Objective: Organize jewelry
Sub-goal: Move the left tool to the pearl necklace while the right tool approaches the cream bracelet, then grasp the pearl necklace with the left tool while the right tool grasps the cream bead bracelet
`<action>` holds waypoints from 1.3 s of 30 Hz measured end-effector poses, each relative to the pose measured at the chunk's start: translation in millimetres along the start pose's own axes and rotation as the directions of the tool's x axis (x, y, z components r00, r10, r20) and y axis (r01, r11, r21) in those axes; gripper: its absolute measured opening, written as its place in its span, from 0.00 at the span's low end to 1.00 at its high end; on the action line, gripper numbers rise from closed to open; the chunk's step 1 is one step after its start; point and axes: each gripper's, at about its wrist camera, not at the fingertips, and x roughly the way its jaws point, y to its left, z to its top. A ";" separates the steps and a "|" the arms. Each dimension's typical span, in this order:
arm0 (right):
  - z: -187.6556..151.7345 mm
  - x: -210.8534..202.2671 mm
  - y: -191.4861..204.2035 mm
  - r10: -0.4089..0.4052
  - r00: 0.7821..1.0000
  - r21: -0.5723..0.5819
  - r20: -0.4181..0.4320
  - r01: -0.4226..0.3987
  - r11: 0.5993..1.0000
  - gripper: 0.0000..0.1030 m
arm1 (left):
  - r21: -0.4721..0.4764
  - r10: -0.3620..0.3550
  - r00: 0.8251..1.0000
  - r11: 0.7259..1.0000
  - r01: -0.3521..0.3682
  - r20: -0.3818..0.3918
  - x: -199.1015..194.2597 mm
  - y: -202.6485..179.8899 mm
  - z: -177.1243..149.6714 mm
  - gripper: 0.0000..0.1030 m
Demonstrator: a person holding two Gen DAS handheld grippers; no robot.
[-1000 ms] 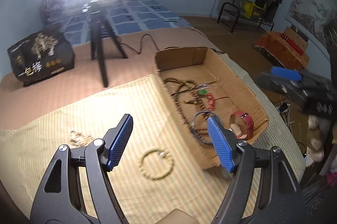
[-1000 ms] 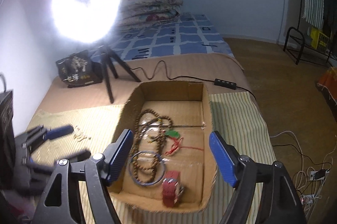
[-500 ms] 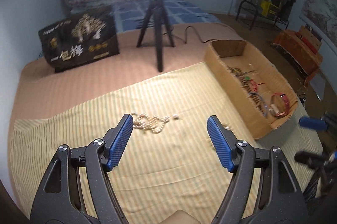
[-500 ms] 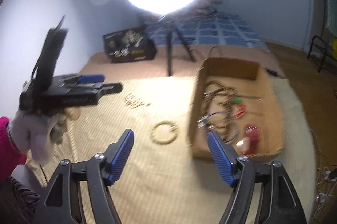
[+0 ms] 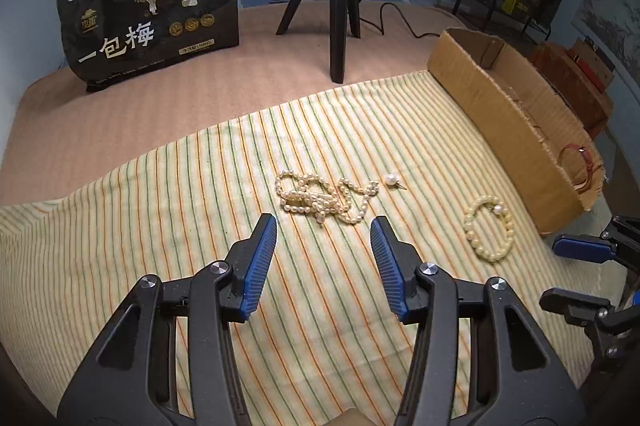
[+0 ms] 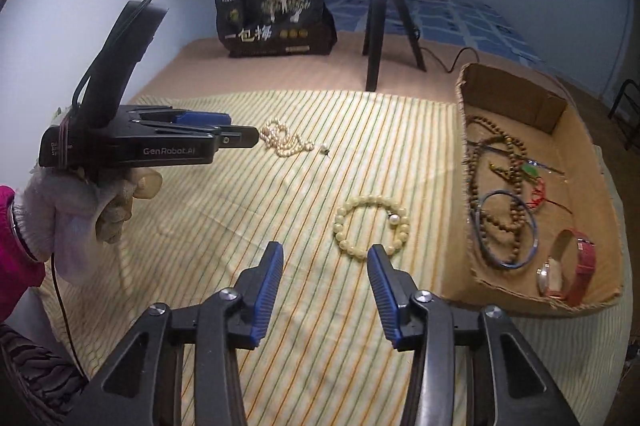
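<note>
Bedroom, ring-lit: a bed carries a striped cloth (image 5: pixel 168 209) with a cardboard box (image 6: pixel 580 161) at its right edge. Since a second ago the left gripper (image 5: pixel 323 230) has swung away from above the box to the cloth's middle, and the right gripper (image 6: pixel 325 258) has drawn back from the box to the cloth's near edge; both now face loose pieces, which suggests a fresh pick-up is starting. Left jaws: wide, empty, hanging just short of the pearl necklace (image 5: pixel 320 197). Right jaws: wide, empty, just short of the bead bracelet (image 6: pixel 372 226). Loose on cloth, three items: one pearl necklace, heaped near the middle; one pearl earring (image 5: pixel 391 180), just right of it, apart; one bead bracelet, near the box wall. In box, counted as far as the tangle allows: one long wooden bead strand (image 6: pixel 500 185), one blue ring (image 6: pixel 509 230), one red-strapped watch (image 6: pixel 568 266), one red cord with a green pendant (image 6: pixel 534 181). Background: one black bag (image 5: pixel 148 13), one tripod (image 5: pixel 336 1). Remaining, by judgement: three pieces to box.
</note>
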 end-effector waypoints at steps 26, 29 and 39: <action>14.7 65.6 0.1 -0.088 0.993 -0.004 -0.072 0.088 0.996 0.36 | 0.023 0.038 0.999 0.999 -0.038 -0.018 53.9 -2.3 15.5 0.19; 17.4 70.3 1.2 -0.102 0.992 -0.017 -0.078 0.101 0.995 0.34 | 0.023 0.033 0.999 0.999 -0.032 -0.013 55.0 -1.4 16.1 0.12; 16.8 69.6 7.3 -0.063 0.993 -0.057 -0.103 0.057 0.997 0.06 | 0.001 0.003 1.000 1.000 -0.003 -0.007 46.6 1.0 14.0 0.07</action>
